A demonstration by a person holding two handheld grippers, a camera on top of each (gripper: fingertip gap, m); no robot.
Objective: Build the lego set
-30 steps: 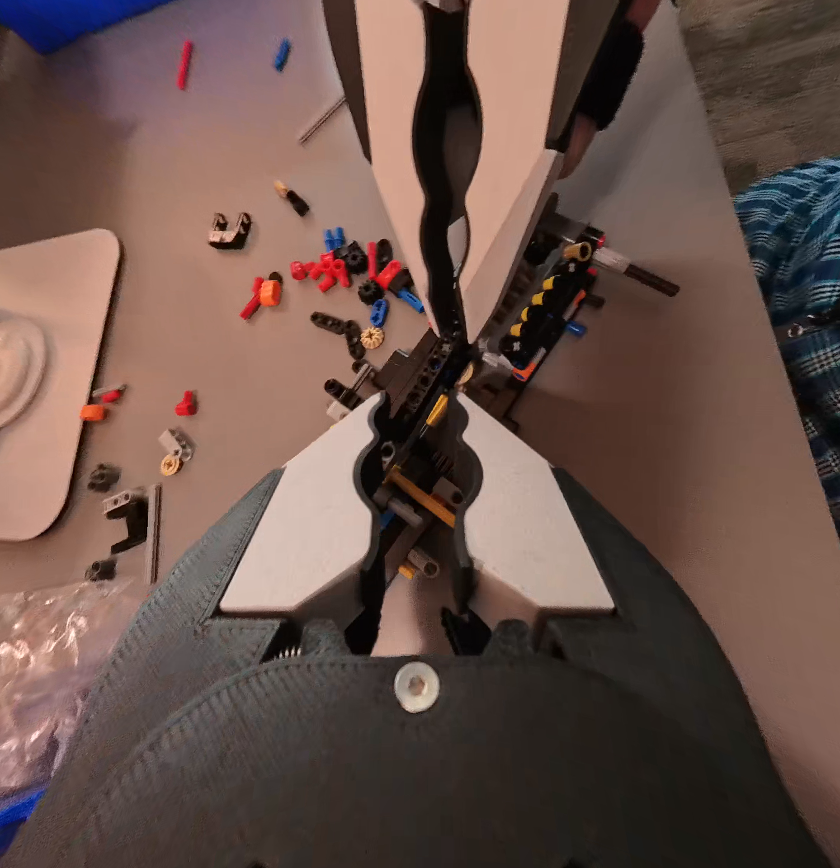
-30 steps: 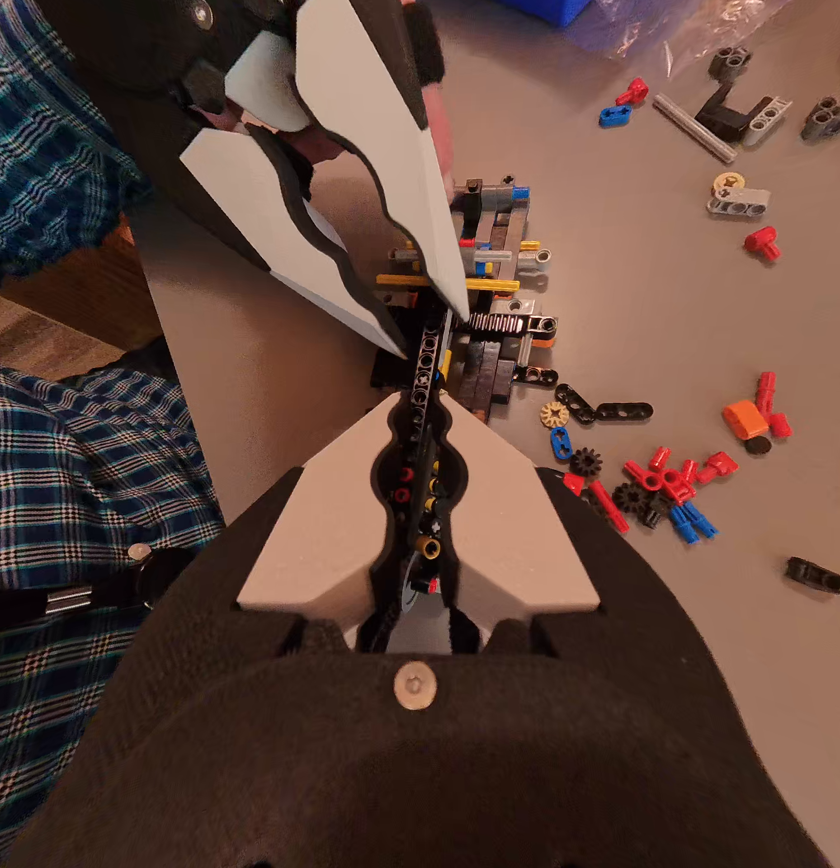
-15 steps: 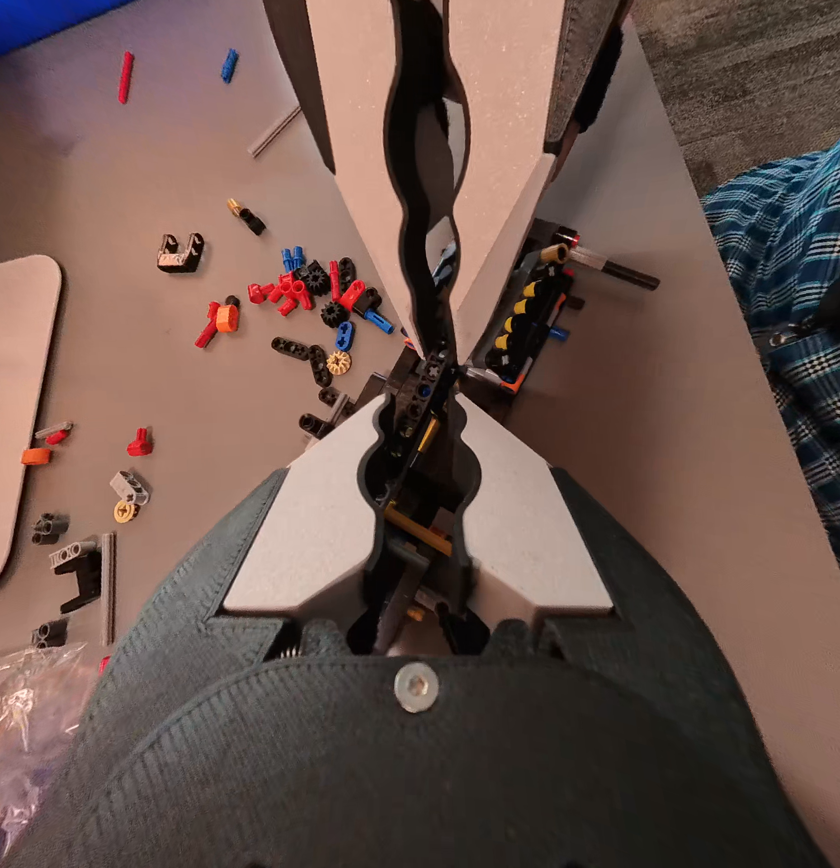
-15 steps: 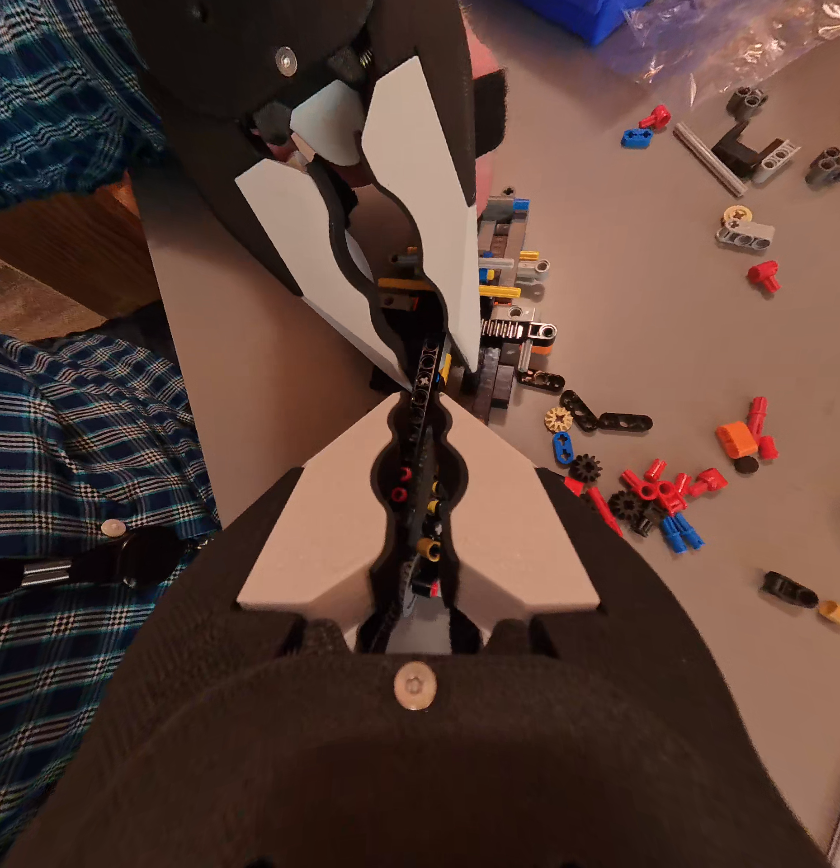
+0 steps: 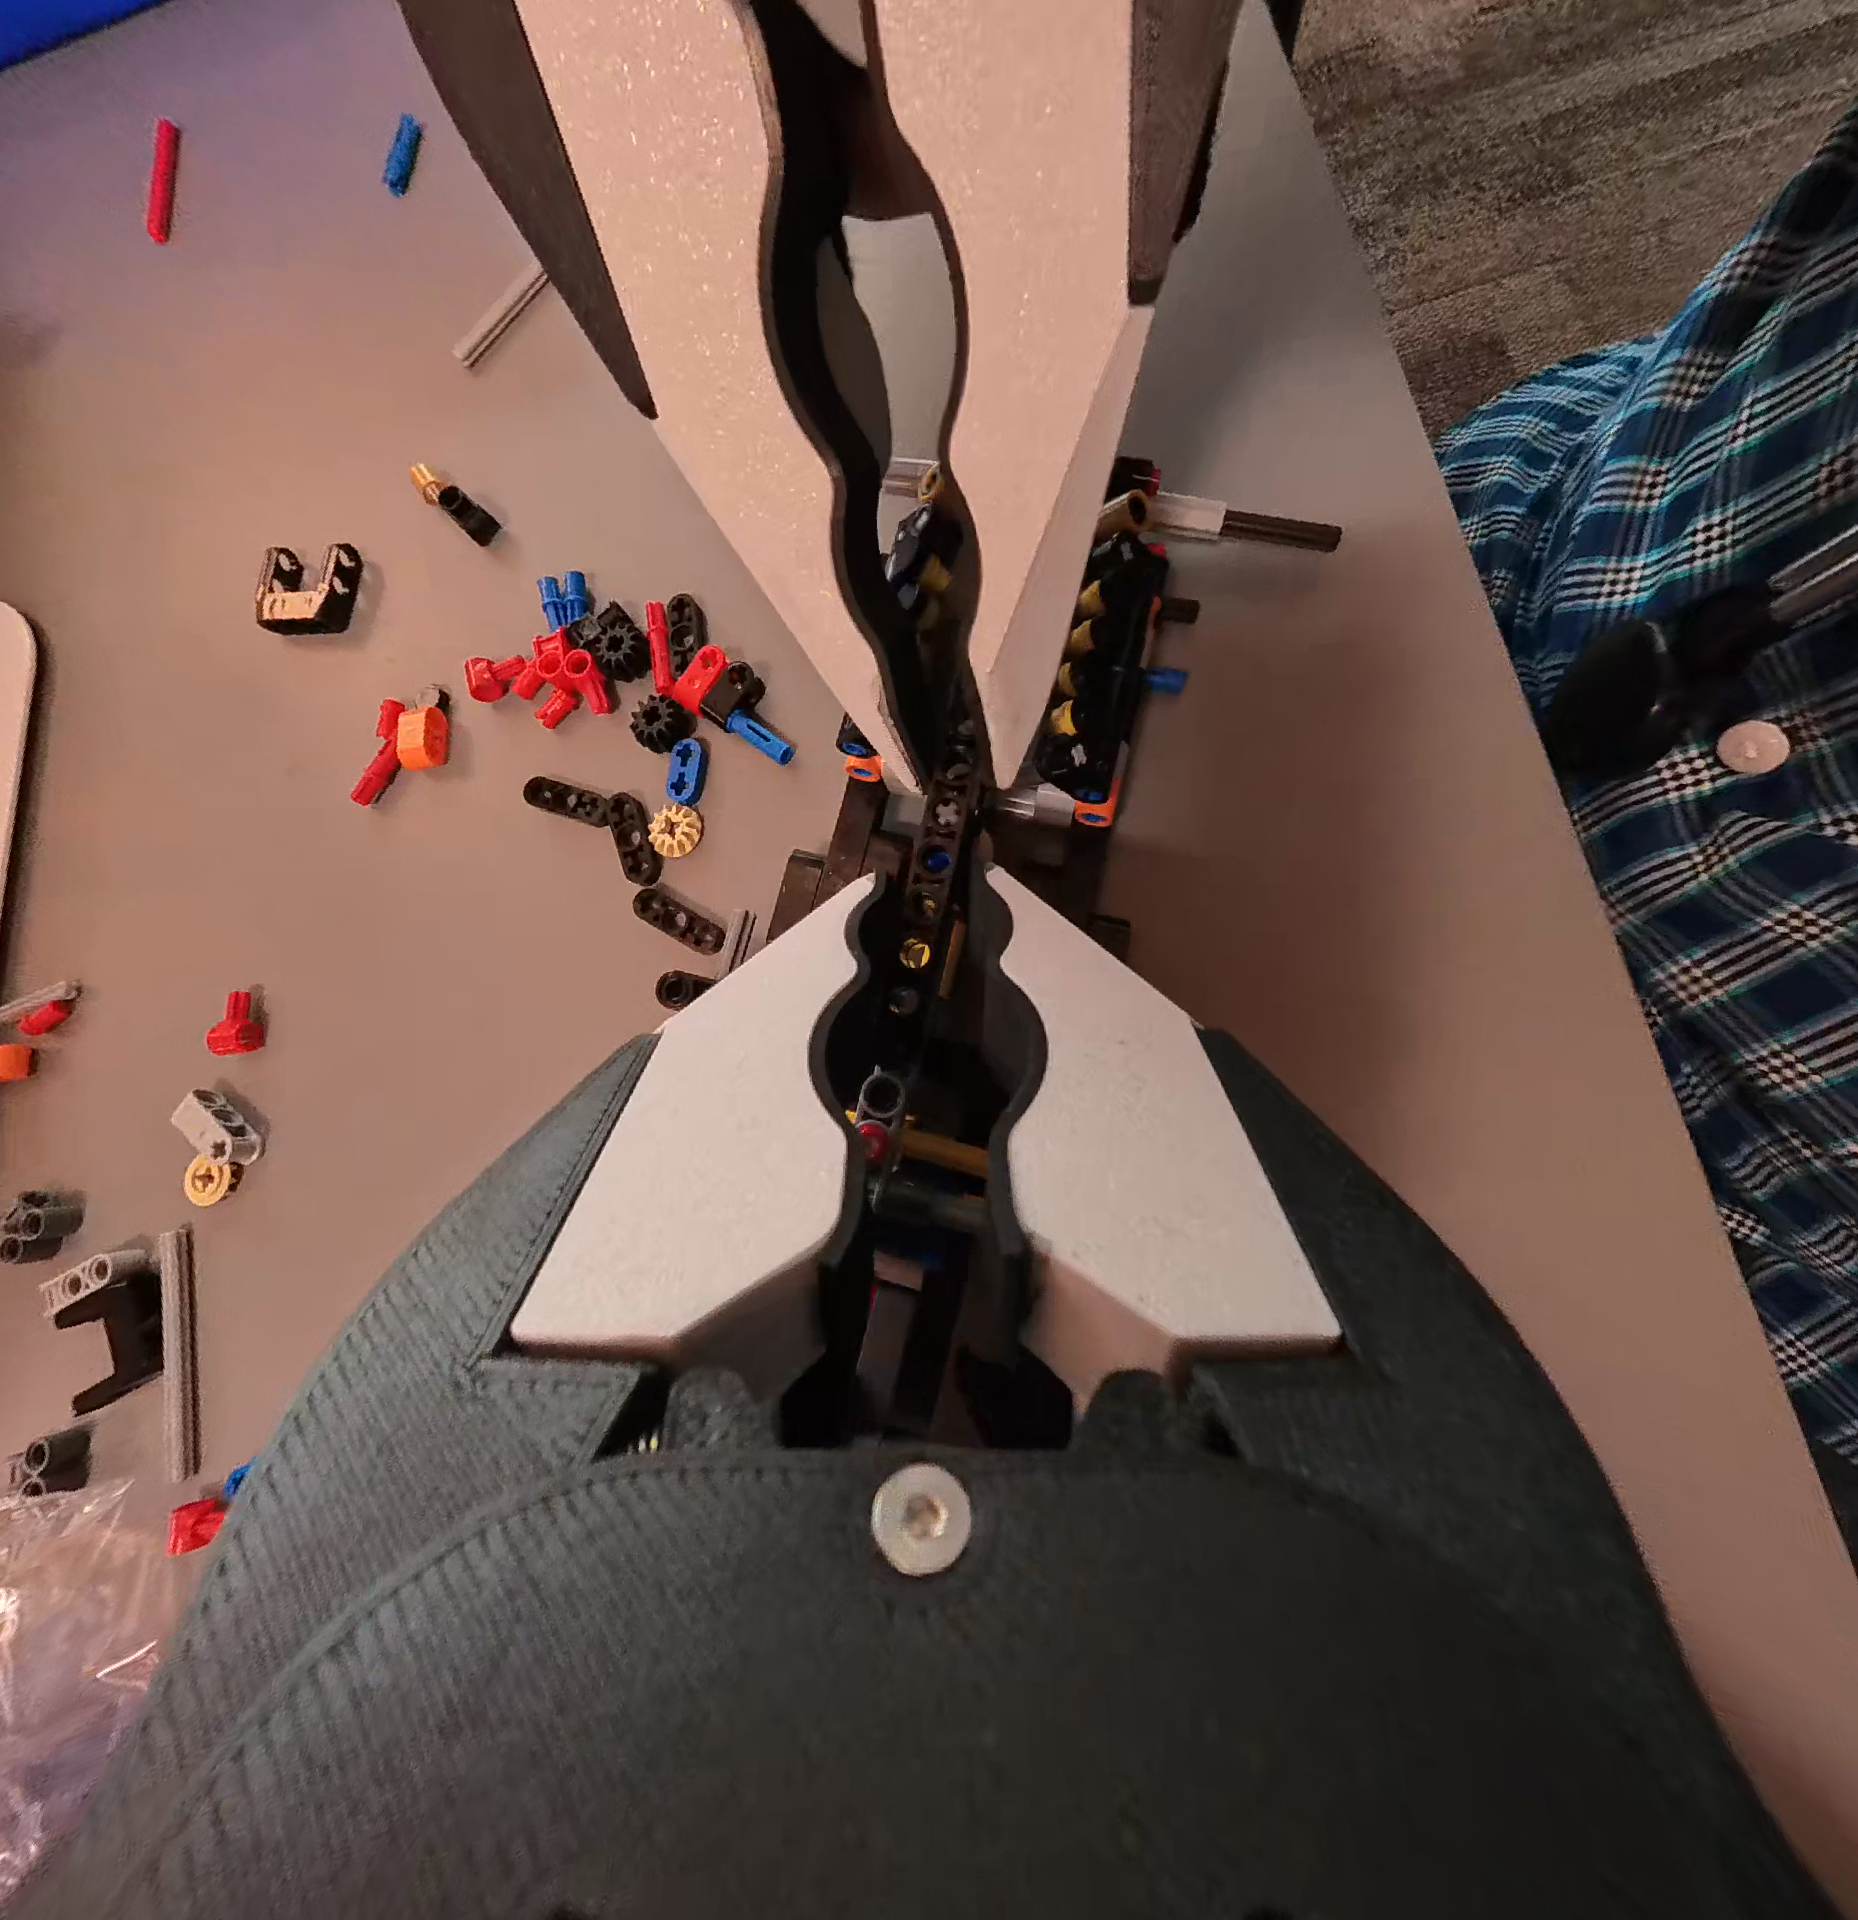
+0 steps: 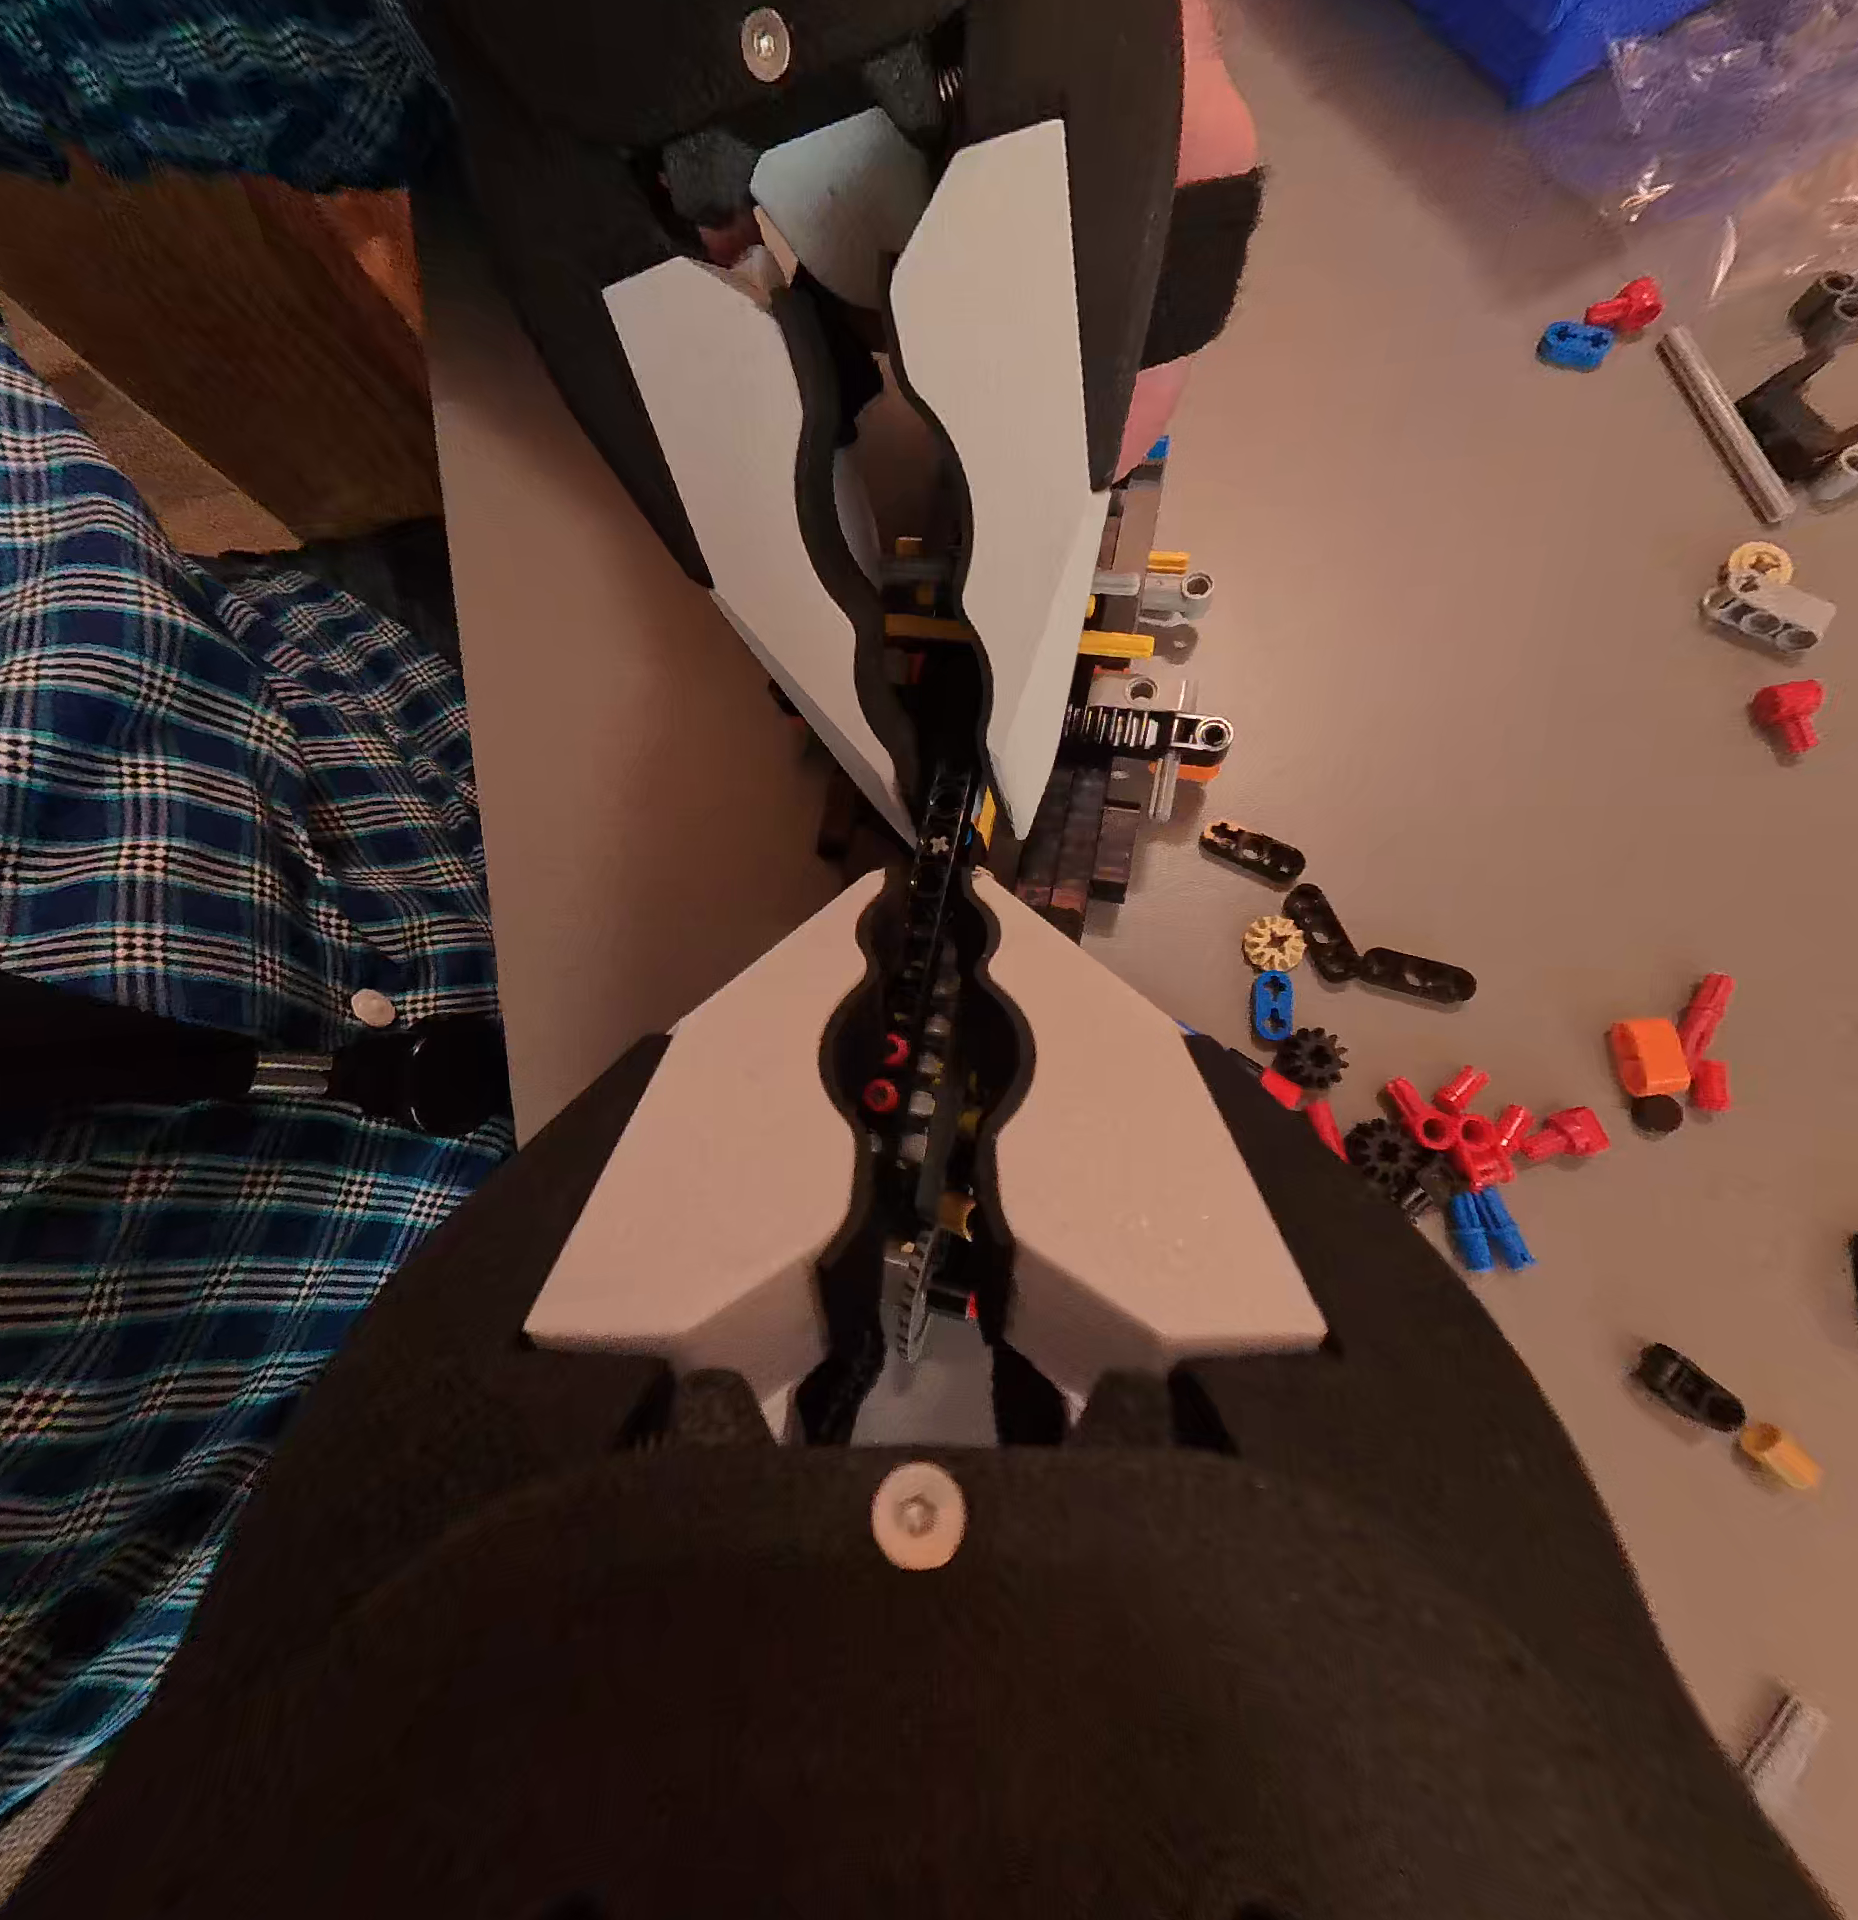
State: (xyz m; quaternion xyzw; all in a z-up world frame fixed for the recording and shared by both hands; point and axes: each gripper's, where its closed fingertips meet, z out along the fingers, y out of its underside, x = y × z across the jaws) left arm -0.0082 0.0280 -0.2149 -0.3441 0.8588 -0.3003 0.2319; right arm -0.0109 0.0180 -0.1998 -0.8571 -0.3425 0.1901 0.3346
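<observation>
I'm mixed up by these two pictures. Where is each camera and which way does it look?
Left wrist view: on the left tongs, looking along them at the lego model; the right tongs point back.
Right wrist view: on the right tongs, facing the left tongs; a plaid sleeve shows.
Both show the black beam gripped from opposite ends.

The left gripper (image 5: 930,883) and the right gripper (image 6: 930,883) are facing each other tip to tip above the table, nearly touching. Both are pinching the same black lego beam (image 5: 946,831) from opposite ends, their white fingers (image 5: 717,1132) closing narrowly around it.
</observation>
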